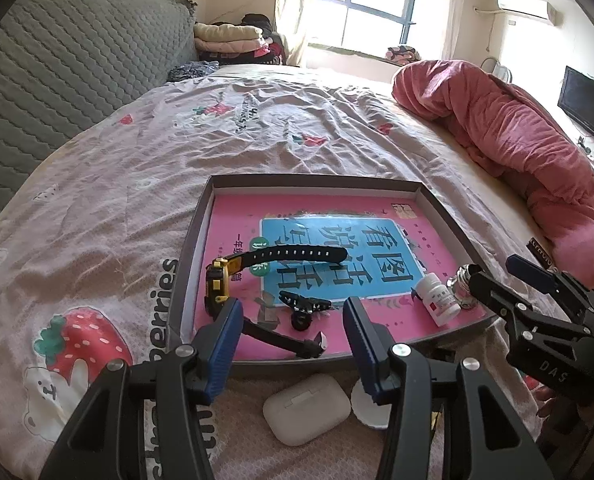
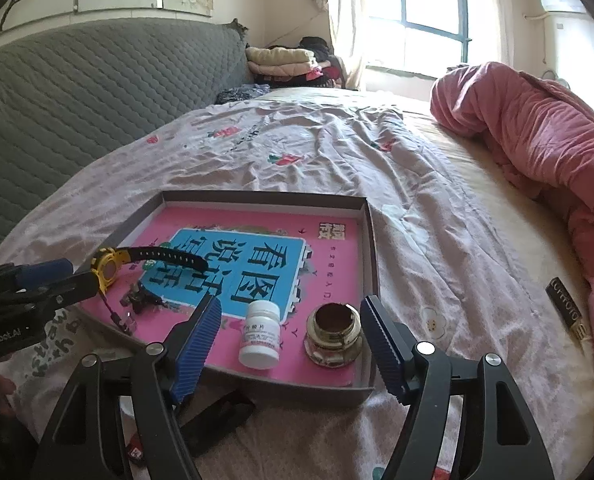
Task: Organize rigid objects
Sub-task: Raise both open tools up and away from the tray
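A shallow grey cardboard tray (image 1: 195,236) lined with a pink book cover is seen on the bed; inside it lie a yellow-cased black-strap watch (image 1: 221,280), a small black clip (image 1: 305,306), a white plastic pill bottle (image 2: 260,338) and a lidless glass jar (image 2: 333,334). Both the left gripper (image 1: 293,320) and the right gripper (image 2: 291,334) are held released, with nothing between the jaws. A white earbud case (image 1: 307,408) is left on the sheet just near of the tray; it is probably best approached from above, squarely across its narrow sides.
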Motion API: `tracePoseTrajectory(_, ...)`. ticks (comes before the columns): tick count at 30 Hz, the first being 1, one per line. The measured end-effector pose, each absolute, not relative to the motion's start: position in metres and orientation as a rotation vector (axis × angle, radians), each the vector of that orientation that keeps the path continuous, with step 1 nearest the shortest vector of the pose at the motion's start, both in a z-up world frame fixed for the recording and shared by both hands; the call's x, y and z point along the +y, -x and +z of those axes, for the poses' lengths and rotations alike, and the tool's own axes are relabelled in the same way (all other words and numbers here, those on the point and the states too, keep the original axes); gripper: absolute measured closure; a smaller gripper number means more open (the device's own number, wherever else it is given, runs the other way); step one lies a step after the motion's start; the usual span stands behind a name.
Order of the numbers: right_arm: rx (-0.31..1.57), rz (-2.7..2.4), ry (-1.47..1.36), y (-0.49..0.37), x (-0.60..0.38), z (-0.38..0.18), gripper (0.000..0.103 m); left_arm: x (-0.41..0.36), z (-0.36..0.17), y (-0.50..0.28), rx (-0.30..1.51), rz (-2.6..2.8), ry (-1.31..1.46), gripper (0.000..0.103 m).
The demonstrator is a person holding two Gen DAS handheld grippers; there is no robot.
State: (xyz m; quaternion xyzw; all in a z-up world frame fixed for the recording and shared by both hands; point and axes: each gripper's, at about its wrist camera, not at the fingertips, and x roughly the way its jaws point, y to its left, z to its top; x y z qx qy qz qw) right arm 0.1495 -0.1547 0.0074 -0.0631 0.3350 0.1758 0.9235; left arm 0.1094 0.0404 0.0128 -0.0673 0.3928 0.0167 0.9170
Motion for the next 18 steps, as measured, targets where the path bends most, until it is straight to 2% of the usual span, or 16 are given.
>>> tracePoseTrajectory(18,0.708,0.418,0.147,-0.114,-0.14,0.003,0.028,0.038,0.025,-0.08,0.81,0.024,0.131,0.051)
